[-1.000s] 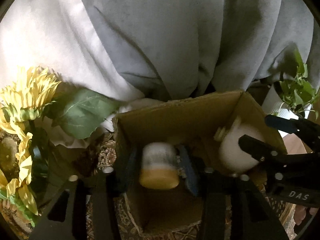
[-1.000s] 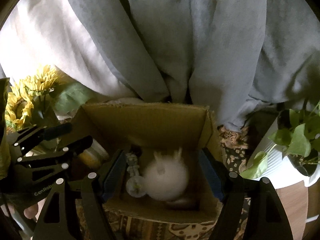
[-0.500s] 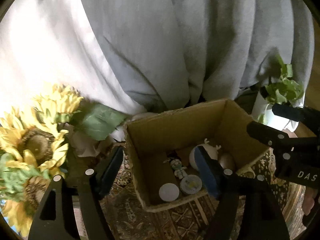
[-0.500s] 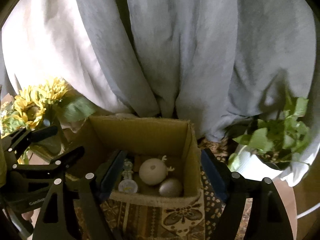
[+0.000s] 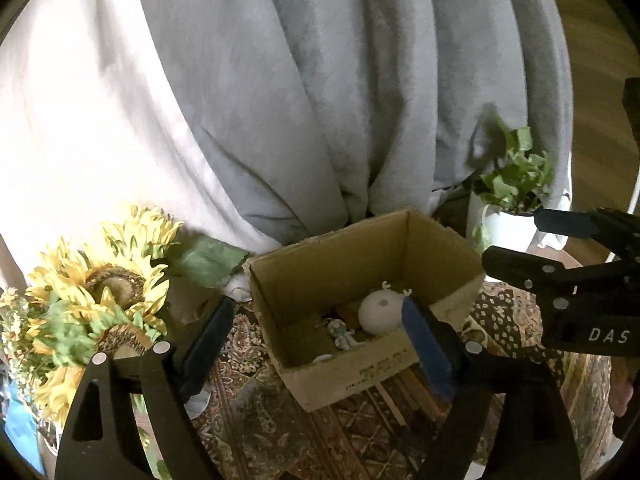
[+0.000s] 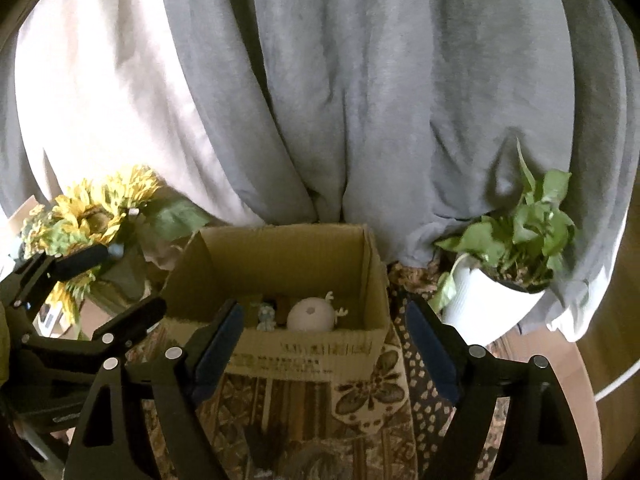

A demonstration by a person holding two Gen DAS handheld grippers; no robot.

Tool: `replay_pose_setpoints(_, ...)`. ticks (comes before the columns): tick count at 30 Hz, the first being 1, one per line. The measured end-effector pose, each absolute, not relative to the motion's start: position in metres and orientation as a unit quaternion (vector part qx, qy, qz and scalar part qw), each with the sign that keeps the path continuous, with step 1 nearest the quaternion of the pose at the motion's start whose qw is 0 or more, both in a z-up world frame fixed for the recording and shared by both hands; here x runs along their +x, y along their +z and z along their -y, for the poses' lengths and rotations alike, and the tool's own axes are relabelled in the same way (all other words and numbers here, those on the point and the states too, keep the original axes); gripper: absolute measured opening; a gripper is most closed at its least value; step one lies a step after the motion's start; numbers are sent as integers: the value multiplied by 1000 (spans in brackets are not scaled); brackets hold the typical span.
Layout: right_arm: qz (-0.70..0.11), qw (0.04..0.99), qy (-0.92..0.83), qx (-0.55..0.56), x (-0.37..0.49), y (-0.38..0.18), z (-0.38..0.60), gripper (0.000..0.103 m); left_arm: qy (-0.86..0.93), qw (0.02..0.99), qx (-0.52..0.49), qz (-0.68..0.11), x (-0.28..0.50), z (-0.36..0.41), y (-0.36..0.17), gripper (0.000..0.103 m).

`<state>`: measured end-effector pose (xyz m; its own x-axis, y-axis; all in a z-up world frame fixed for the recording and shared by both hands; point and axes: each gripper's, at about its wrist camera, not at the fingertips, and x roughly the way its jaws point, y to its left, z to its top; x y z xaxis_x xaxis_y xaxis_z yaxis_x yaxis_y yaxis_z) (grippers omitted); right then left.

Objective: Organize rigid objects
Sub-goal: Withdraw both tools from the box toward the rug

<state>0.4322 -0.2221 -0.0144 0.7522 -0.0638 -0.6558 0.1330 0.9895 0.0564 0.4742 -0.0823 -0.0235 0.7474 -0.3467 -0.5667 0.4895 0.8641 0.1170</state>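
While both claws hang above the patterned cloth (image 6: pixel 372 376), neither one has anything in it. Left gripper (image 5: pixel 316 344) has its fingers spread wide with nothing between them, blue pads (image 5: pixel 426 350) facing in, and it sits just in front of the cardboard box (image 5: pixel 348 376), the right-hand pad overlapping the box's front rim in that view. Right gripper (image 6: pixel 326 344) is the same deal: fingers splayed apart, empty, lined up with the front wall of the box (image 6: pixel 312 354).

Inside the box you can see the stuff that's been sorted: a round white ball-shaped figure with little antlers (image 5: pixel 380 312) toward the back right, a small pale blue figurine (image 5: pixel 341 334) just beside it to the left, and the edge of a small round white thing (image 5: pixel 322 359) near the front wall, too hidden to say what it is. From the right wrist view the antlered ball (image 6: pixel 312 316) and the figurine (image 6: pixel 266 316) peek over the front edge.

Further out: a bunch of yellow sunflowers (image 5: pixel 108 280) off to the left of the box, a leafy green plant in a white pot (image 6: pixel 500 300) off to the right, and a big grey curtain (image 6: pixel 360 100) hanging behind everything. Each wrist view also catches the other gripper off at the side.
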Motion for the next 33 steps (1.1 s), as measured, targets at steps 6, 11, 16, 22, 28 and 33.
replay_pose_setpoints(6, -351, 933, -57, 60, 408, -20, 217, 84, -238, 925, 146, -258, 449, 76, -26, 89)
replay_pose_setpoints(11, -353, 932, -64, 56, 389, -28, 210, 84, -252, 919, 155, -259, 436, 73, -34, 90)
replay_pose_setpoints(16, -367, 926, -67, 61, 373, -39, 203, 84, -263, 913, 164, -265, 424, 70, -45, 91)
replay_pose_setpoints(22, -389, 917, -71, 62, 356, -55, 196, 84, -270, 907, 189, -264, 405, 66, -59, 94)
replay_pose_setpoints(28, -415, 904, -77, 66, 340, -73, 188, 84, -281, 897, 215, -265, 391, 62, -75, 94)
replay_pose_setpoints(33, -442, 891, -80, 71, 329, -89, 180, 84, -292, 887, 232, -273, 383, 59, -87, 94)
